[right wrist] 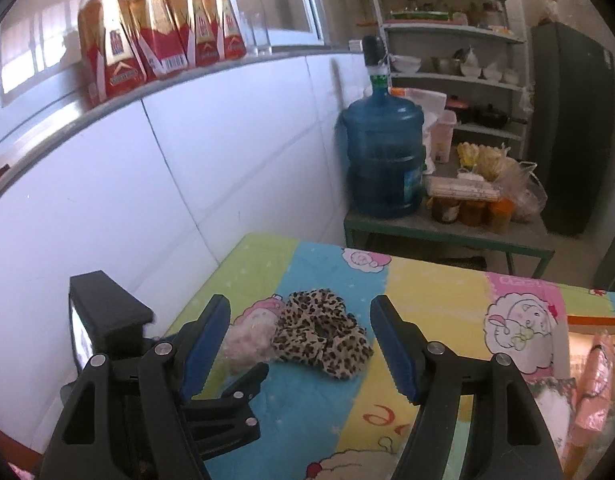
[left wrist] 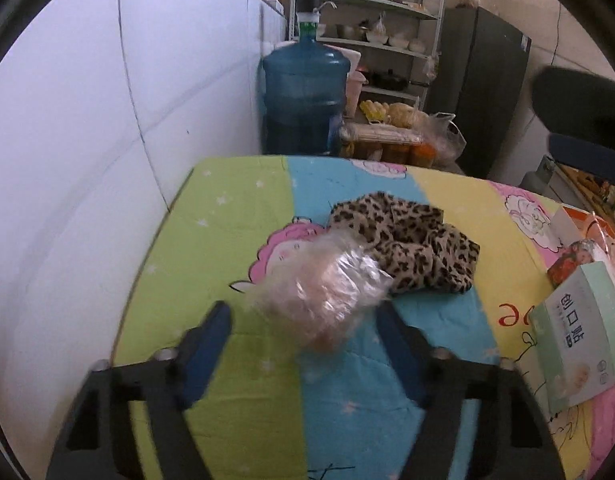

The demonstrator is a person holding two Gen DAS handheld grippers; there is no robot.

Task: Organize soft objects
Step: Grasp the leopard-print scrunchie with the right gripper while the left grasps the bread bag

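A leopard-print scrunchie lies on the colourful cartoon quilt. Against its near left side rests a clear plastic bag with something soft and pink inside. My left gripper is low over the quilt with the bag between its blue pads; the jaws stand apart and do not squeeze it. In the right wrist view one left finger reaches beside the pink bag. My right gripper hangs open and empty, short of the scrunchie.
A white wall panel runs along the quilt's left edge. A green-white box and wrapped packets lie at the right. Beyond the quilt's far edge stand a blue water jug, a side table with jars and shelves. Bottles line the ledge.
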